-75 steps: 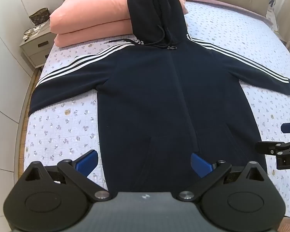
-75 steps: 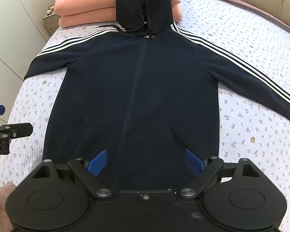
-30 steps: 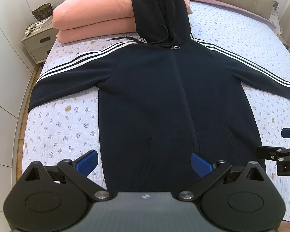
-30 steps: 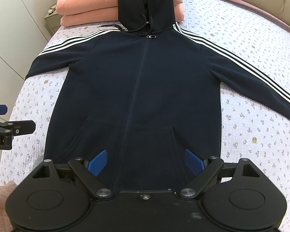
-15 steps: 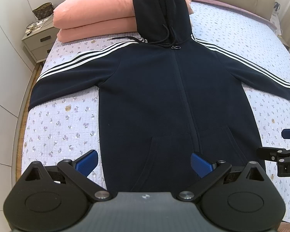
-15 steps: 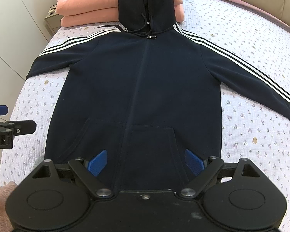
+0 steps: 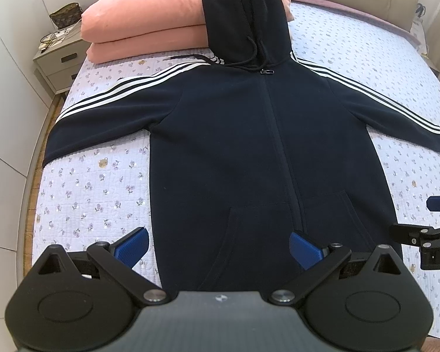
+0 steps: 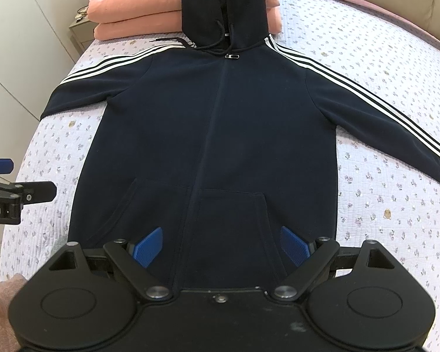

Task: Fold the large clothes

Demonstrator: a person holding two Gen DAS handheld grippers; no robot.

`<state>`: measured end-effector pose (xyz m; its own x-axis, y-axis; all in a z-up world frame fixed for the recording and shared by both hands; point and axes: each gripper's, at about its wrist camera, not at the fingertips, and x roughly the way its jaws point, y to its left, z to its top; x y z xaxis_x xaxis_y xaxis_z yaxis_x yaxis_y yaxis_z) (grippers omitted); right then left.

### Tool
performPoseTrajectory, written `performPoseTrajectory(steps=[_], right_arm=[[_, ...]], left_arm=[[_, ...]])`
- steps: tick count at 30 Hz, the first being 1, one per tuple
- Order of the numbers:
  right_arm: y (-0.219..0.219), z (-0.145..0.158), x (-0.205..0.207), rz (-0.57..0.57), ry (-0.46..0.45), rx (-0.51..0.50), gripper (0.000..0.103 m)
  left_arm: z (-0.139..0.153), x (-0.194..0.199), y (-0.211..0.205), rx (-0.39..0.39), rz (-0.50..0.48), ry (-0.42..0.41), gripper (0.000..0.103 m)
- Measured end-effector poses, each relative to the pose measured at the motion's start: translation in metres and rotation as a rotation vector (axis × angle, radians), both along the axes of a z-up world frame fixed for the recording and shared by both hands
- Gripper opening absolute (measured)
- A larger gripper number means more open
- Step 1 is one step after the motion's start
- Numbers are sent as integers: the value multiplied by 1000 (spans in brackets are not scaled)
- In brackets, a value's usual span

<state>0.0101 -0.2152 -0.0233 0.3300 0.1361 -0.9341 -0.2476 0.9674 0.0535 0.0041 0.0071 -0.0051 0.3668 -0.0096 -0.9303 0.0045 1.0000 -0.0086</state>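
floral bedspread (image 7: 96, 193) holds one hoodie (image 7: 249, 146), two pillows (image 7: 149, 29); both grippers' jaws spread, empty.

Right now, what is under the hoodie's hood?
The hood lies propped on two stacked pink pillows, which rest on the floral bedspread. The pillow parts behind the hood are covered. Both grippers, left and right, are open and empty.
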Motion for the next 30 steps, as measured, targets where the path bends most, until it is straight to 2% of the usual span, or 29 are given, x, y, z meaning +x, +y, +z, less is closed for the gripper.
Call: performPoseTrajectory(steps=[22,24,27,30], right_arm=[[2,-2,4,10,5,4,103],[4,-2,5,15,5,1,103],[14,-2,11,48,-5,-8,103],[33,-2,32,126,-24,-4,103]], left_arm=[[-6,8,9,-25,23,15,103],[-8,12,14,-32,39,16,103],[-15,23,32,-85,74,3,103],[-27,42,65,-128,182,-8,103]])
